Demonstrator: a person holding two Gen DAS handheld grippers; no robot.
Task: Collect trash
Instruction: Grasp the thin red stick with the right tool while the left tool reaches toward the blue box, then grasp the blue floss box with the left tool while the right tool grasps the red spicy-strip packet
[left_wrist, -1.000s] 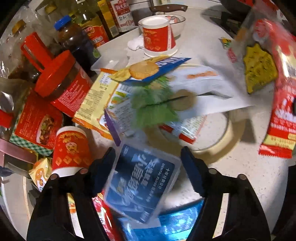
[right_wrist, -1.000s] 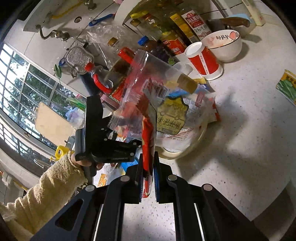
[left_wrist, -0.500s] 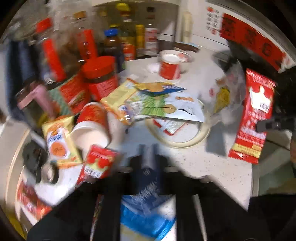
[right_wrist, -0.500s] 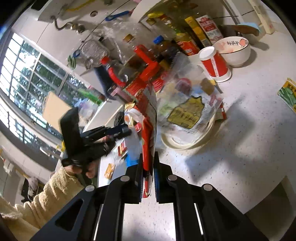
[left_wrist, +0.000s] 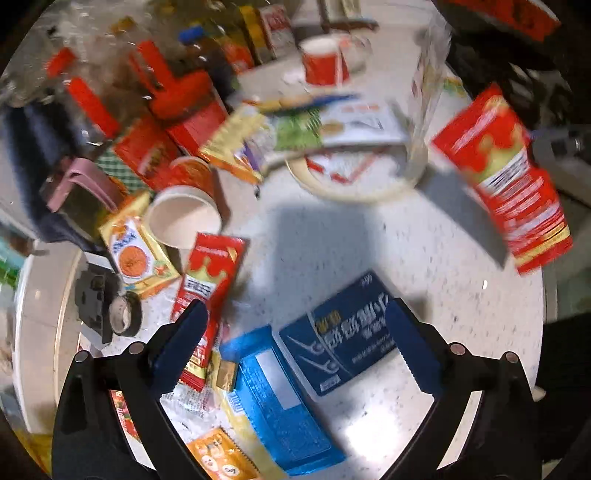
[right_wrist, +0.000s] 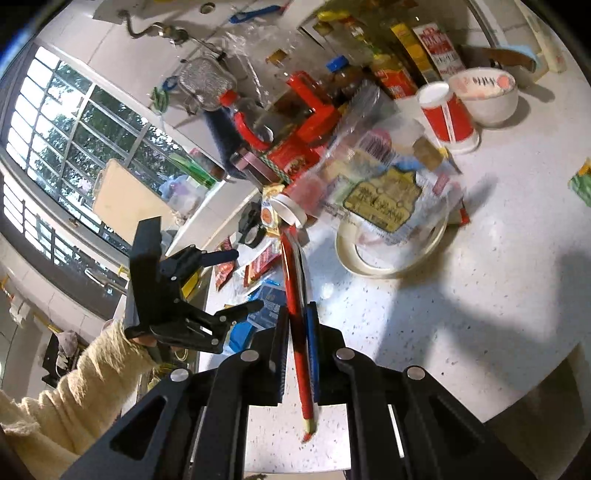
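Clear bag (right_wrist: 373, 162) — red wrapper (right_wrist: 295, 302), yellow-labelled packet (right_wrist: 384, 201) inside

Left gripper (left_wrist: 295, 347) jaws, clamped on the dark blue packet (left_wrist: 345, 334) half a second ago, are opening wide; the packet now lies loose on the counter (left_wrist: 424, 258) between them. The gripper has drawn back from the plate (left_wrist: 354, 188) toward the counter's near edge.

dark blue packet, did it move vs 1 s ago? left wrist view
Yes. The dark blue packet was between the left gripper fingers above the cream plate; now it lies on the counter, nearer the camera than the plate, jaws opening.
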